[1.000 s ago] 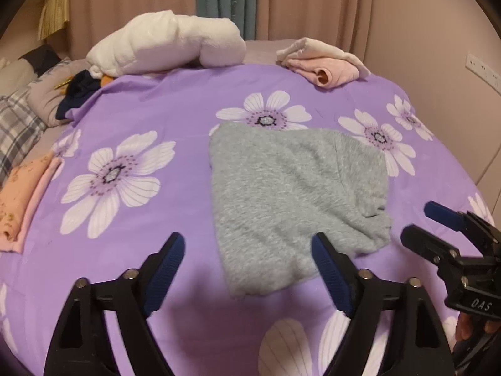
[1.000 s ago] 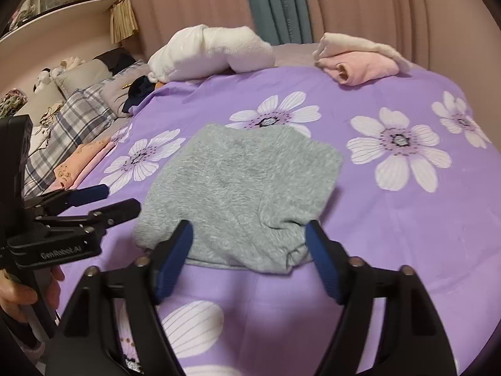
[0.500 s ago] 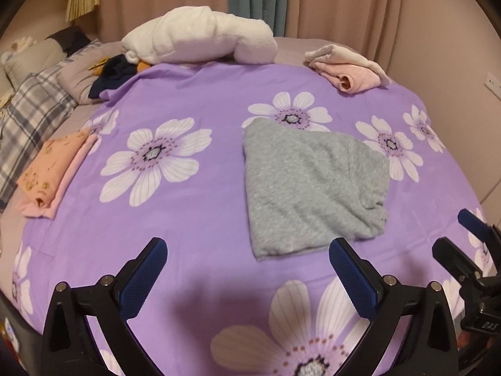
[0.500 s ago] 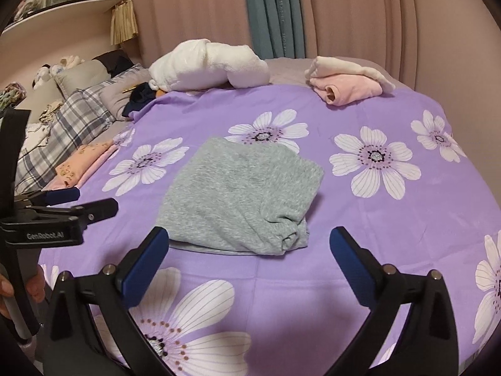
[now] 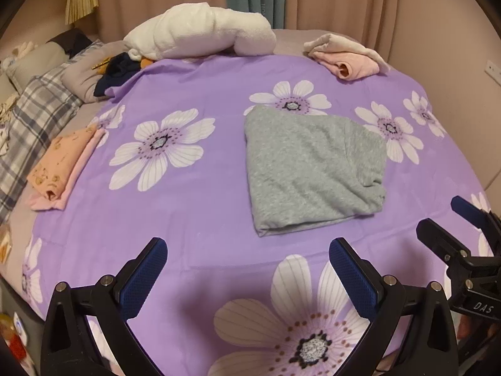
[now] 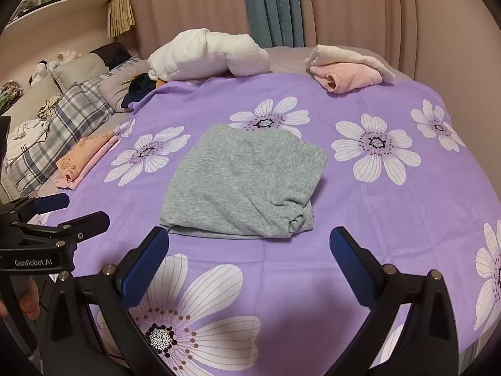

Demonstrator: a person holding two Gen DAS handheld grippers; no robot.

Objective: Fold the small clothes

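The grey garment (image 5: 313,172) lies folded on the purple flowered bedsheet (image 5: 194,219), just beyond both my claws. My left claw (image 5: 247,269) is wide open with nothing between its jaws, and the garment sits ahead of it, a little to the right. My right claw (image 6: 245,255) is also wide open and empty, and the garment's near folded edge is directly in front of it, so I judge this claw the nearer one. The garment's long axis runs away from me. Left of the garment, well apart, lies a folded orange piece (image 5: 59,166); beyond the garment are a white bundle (image 5: 200,34) and pink folded clothes (image 5: 347,56). Nothing stands between my claws and the garment.
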